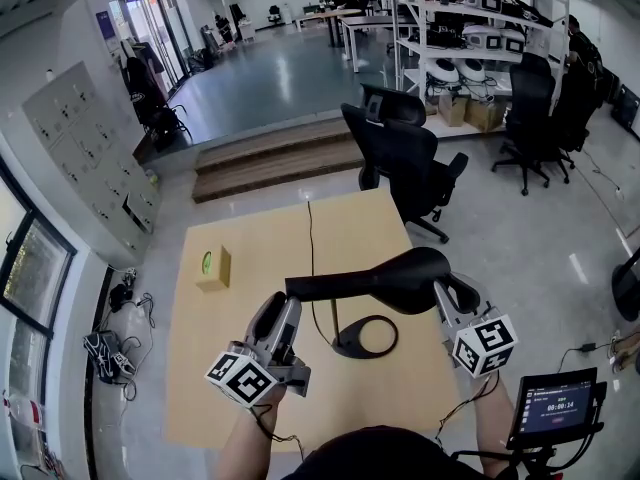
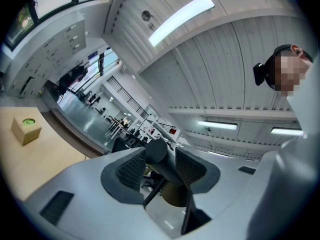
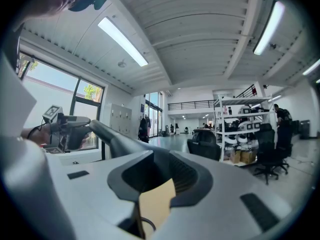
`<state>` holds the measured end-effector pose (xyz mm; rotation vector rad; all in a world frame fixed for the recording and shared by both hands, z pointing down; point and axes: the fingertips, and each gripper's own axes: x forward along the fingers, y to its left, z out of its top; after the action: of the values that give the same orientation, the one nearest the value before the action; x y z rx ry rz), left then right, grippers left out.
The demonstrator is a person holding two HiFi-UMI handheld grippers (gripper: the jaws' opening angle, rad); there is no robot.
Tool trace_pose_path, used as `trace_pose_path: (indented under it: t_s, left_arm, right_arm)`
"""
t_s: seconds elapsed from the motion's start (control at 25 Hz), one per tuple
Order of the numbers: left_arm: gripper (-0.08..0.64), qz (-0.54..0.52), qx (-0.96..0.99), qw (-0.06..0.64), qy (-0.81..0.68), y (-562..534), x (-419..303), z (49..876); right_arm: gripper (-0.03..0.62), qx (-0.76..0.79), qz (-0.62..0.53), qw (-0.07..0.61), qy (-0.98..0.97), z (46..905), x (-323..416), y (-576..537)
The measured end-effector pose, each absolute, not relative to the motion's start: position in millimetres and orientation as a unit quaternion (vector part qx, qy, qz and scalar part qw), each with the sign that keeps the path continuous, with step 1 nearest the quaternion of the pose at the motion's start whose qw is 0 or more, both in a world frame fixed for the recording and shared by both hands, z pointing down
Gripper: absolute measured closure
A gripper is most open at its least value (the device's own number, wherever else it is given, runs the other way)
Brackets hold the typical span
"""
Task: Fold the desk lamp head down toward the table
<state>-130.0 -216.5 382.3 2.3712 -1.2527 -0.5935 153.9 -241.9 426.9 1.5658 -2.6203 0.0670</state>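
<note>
A black desk lamp stands on the wooden table (image 1: 345, 223) on a ring base (image 1: 365, 337). Its long head (image 1: 380, 280) lies roughly level above the base. My left gripper (image 1: 290, 304) is shut on the head's narrow left end, which shows as a black bar (image 2: 156, 153) pinched between the ribbed pads of the left gripper (image 2: 159, 165). My right gripper (image 1: 450, 290) is shut on the head's wide right end. In the right gripper view the head (image 3: 114, 138) runs from the right gripper (image 3: 155, 176) toward the left gripper (image 3: 64, 132).
A small cardboard box (image 1: 213, 267) with a green mark sits at the table's left; it also shows as the box (image 2: 26, 129). The lamp's cable (image 1: 310, 243) runs over the far edge. Black office chairs (image 1: 415, 163) stand beyond the table. A screen (image 1: 555, 408) is at lower right.
</note>
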Motion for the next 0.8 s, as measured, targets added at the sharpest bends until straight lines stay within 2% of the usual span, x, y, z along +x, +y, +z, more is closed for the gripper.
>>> trace_pose_path:
  t_s: [0.8]
  left_arm:
    - [0.385, -0.210, 0.848, 0.191, -0.447, -216, -132, 378]
  right_arm:
    - [0.512, 0.508, 0.040, 0.048, -0.859, 442, 150, -241]
